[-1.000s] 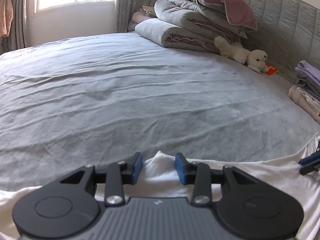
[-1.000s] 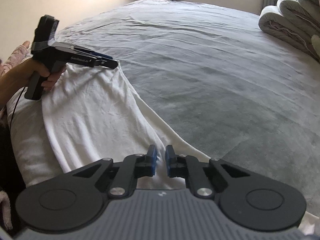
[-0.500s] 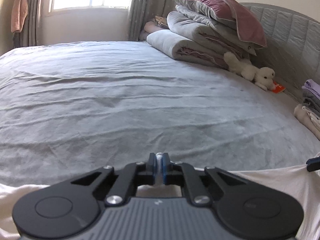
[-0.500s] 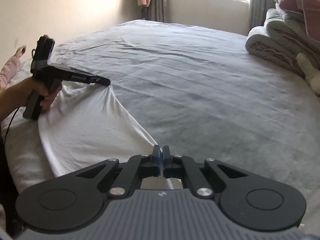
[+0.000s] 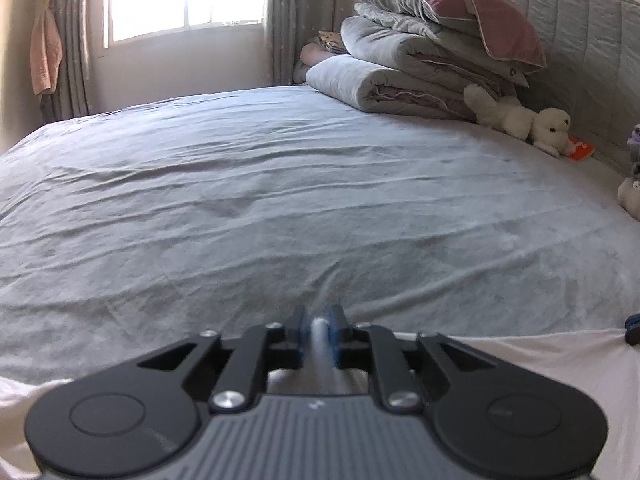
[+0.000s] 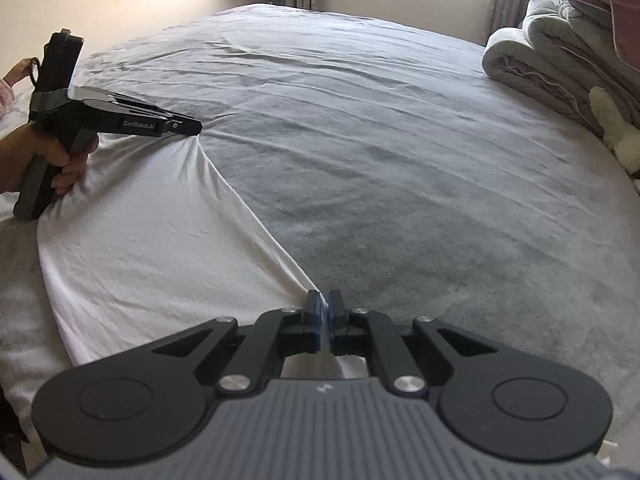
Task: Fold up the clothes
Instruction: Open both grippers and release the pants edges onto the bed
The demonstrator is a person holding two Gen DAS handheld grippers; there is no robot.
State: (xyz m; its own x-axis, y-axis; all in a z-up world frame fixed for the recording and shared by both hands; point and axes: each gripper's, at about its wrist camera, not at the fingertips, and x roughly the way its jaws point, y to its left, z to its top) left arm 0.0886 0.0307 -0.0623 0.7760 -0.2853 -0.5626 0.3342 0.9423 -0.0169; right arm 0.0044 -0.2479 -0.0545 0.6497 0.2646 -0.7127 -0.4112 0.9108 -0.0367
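nearby, folded quilts (image 5: 404, 80) and plush toy (image 5: 520, 122) flank bed (image 5: 280, 200)

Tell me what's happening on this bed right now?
A person is partway into folding a white cotton garment laid on the grey bedsheet. Each hand holds a gripper on the garment's far edge: the left gripper, held in the person's hand, has a pinch of cloth between its fingers, which are opening slightly, and the right gripper is shut on the other corner. The edge is stretched taut between them. No fold is made yet.
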